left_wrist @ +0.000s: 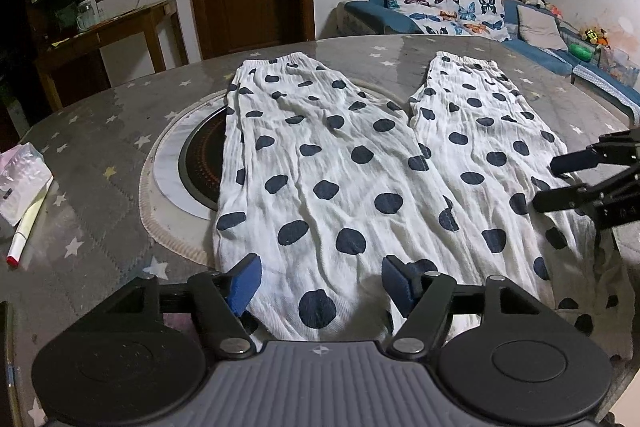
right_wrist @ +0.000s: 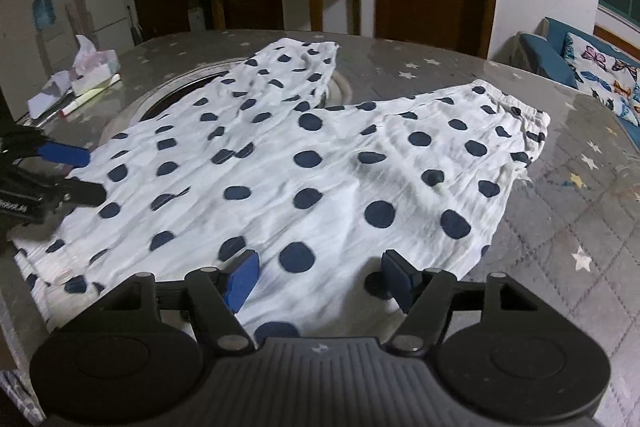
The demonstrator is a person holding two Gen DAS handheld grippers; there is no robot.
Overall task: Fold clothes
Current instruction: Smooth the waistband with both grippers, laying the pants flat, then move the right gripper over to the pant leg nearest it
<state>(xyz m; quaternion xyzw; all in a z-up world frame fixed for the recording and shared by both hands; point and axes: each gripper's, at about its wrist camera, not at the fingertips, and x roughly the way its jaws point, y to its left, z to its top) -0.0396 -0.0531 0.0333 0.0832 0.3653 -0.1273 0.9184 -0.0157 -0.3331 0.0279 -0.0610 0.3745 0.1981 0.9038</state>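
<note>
We have the polka-dot pants (left_wrist: pixel 340 163) spread flat on the round table (left_wrist: pixel 100 131), legs pointing away from us, elastic cuffs at the far end, waist end at the near edge under both grippers. The cloth partly covers the dark hotplate (left_wrist: pixel 204 163) set in the table's middle.

Left wrist view only: both legs seen side by side with a gap between them, sofa (left_wrist: pixel 532 35) with butterfly blanket (left_wrist: pixel 452 11) behind, a marker pen (left_wrist: pixel 28 227) and plastic packet (left_wrist: pixel 20 175) at left. Right wrist view only: the pants seen at a slant, a tissue pack (right_wrist: pixel 94 63) and a fridge (right_wrist: pixel 104 7) far left, bare table to the right of the cloth.

Left gripper (left_wrist: pixel 318 285): jaws wide apart, nothing between them, blue pads (left_wrist: pixel 244 285) low over the waist end; contact with the cloth we cannot tell. Right gripper (right_wrist: pixel 318 281): same wide spread, gripping nothing, low over the right leg's near part.

Each gripper shows at the edge of the other's view, aimed inward across the fabric, fingers parted.
</note>
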